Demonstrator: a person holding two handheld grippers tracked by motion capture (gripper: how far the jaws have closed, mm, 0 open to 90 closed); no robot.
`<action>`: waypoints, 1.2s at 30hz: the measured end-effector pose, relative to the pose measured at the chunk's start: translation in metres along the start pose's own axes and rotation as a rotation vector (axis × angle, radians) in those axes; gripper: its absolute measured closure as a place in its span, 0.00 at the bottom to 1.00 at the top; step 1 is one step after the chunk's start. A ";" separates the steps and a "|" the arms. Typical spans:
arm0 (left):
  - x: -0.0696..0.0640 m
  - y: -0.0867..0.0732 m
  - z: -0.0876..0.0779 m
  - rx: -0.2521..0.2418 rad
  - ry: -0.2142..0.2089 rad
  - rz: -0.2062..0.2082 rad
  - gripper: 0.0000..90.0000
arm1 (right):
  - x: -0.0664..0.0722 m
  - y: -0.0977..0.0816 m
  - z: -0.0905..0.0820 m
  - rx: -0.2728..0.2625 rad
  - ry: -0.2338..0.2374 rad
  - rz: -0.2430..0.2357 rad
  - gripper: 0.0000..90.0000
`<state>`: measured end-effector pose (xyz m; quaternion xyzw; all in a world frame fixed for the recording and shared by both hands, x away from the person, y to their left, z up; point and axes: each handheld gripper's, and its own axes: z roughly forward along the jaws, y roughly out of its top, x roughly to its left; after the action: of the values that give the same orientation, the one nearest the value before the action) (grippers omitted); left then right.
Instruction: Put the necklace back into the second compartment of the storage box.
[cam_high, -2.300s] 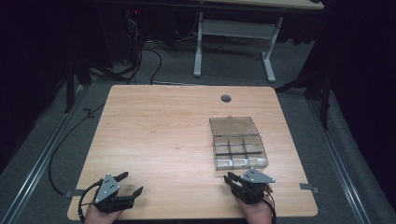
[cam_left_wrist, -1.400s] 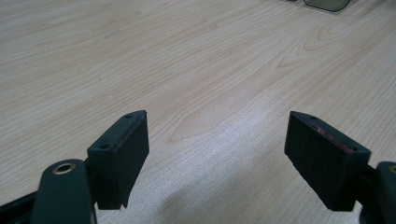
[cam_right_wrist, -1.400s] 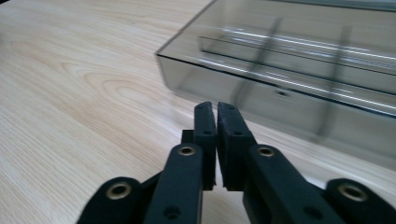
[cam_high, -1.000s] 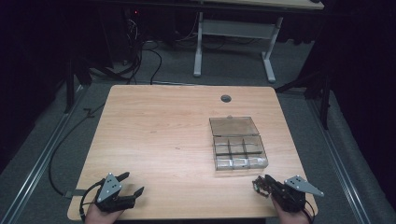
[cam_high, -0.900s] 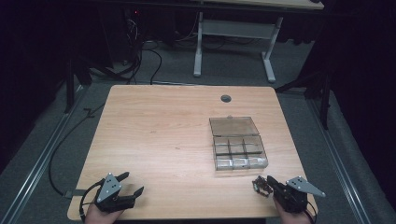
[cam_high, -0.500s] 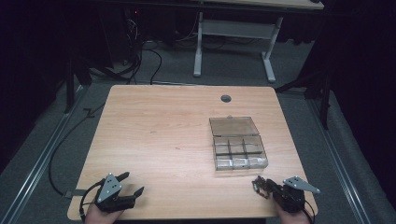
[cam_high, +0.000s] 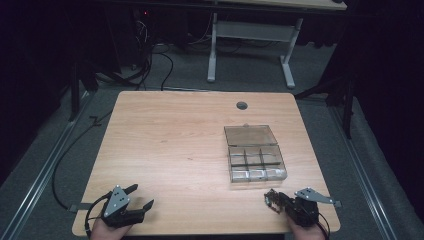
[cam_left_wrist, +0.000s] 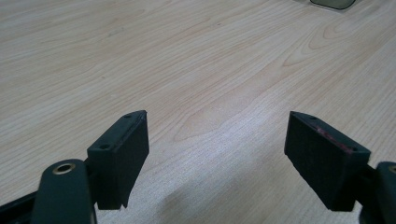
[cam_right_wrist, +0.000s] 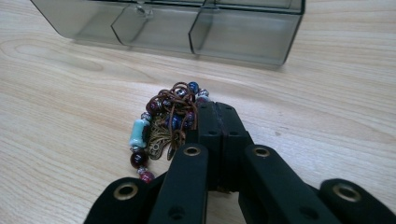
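The right gripper was closed, its jaws pressed together on a beaded bracelet, which was held low over the wooden table near its front right corner, just in front of a clear compartment box. In the high view the right gripper and the bracelet were seen just short of the box's near wall.

The bracelet was seen bunched into a tangle: dark red, blue and silver beads, one pale turquoise tube bead, a brown cord looped on top and a brass filigree charm hanging at the middle. Whether it touched the table could not be told.

The box was smoky and transparent, divided into small compartments, with its lid laid open on the far side.

The left gripper was held with its jaws wide apart over bare wood, and it was seen at the front left corner in the high view.

Compared with 2.3 s earlier, the right gripper had been drawn away from the box's near edge, rightward and toward the table's front; the left gripper and the box were unchanged.
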<state>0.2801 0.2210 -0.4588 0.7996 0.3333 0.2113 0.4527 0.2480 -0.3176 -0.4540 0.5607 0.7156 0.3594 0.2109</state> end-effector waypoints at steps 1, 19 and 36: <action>0.000 0.000 0.000 -0.001 0.000 -0.001 0.25 | 0.001 0.000 0.000 0.002 0.003 0.005 1.00; 0.001 0.000 -0.001 -0.003 0.002 -0.004 0.25 | 0.035 0.009 0.016 0.024 0.060 -0.047 1.00; 0.002 0.001 -0.001 -0.007 -0.011 -0.008 0.25 | 0.067 0.021 0.037 0.042 0.116 -0.130 1.00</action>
<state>0.2815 0.2227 -0.4579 0.7979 0.3331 0.2062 0.4582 0.2688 -0.2407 -0.4556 0.4956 0.7687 0.3618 0.1804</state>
